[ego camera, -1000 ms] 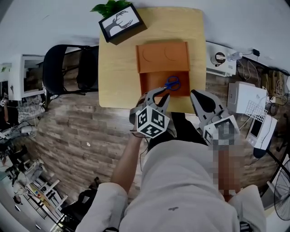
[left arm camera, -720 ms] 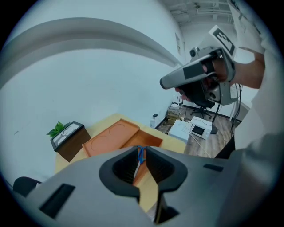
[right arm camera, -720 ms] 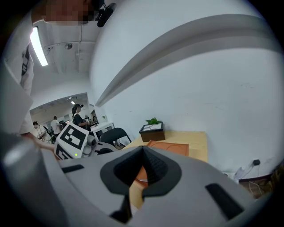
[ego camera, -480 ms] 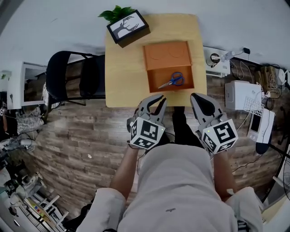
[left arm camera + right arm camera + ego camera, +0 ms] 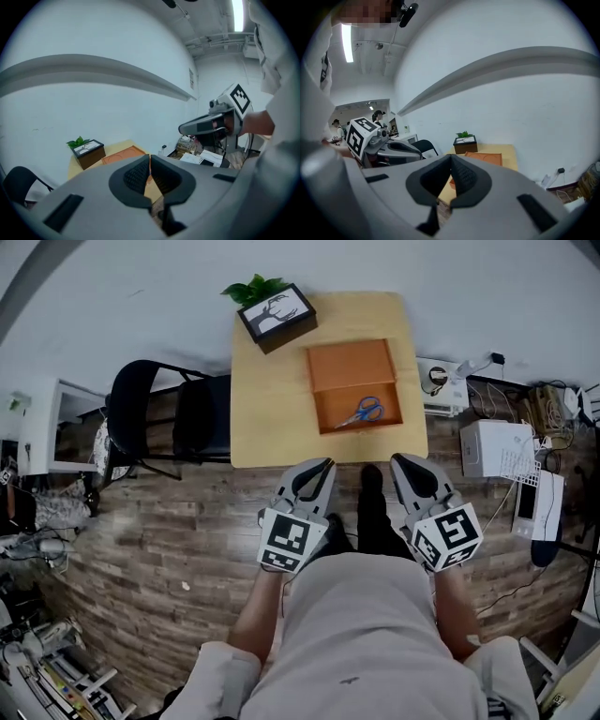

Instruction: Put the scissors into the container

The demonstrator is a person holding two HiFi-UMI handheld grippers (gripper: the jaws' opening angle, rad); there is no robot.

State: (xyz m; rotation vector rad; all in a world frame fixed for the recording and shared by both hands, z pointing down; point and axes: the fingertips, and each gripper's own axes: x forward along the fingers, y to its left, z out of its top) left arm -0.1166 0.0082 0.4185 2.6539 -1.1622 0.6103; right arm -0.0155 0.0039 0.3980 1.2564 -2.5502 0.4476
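Visible only from the head view: blue-handled scissors [image 5: 361, 412] lying inside the open orange container [image 5: 349, 367] on the wooden table [image 5: 272, 413], masked by the jaws in both gripper views. Held low beside the body, short of the table edge: left gripper [image 5: 317, 470] and right gripper [image 5: 405, 465], both clamped together on nothing.

Light: bright, even, from overhead; ceiling strip light [image 5: 238, 14] blown out.
Shadows: soft, faint.
Distortion: strong fisheye; dark vignetted corners in both gripper views.
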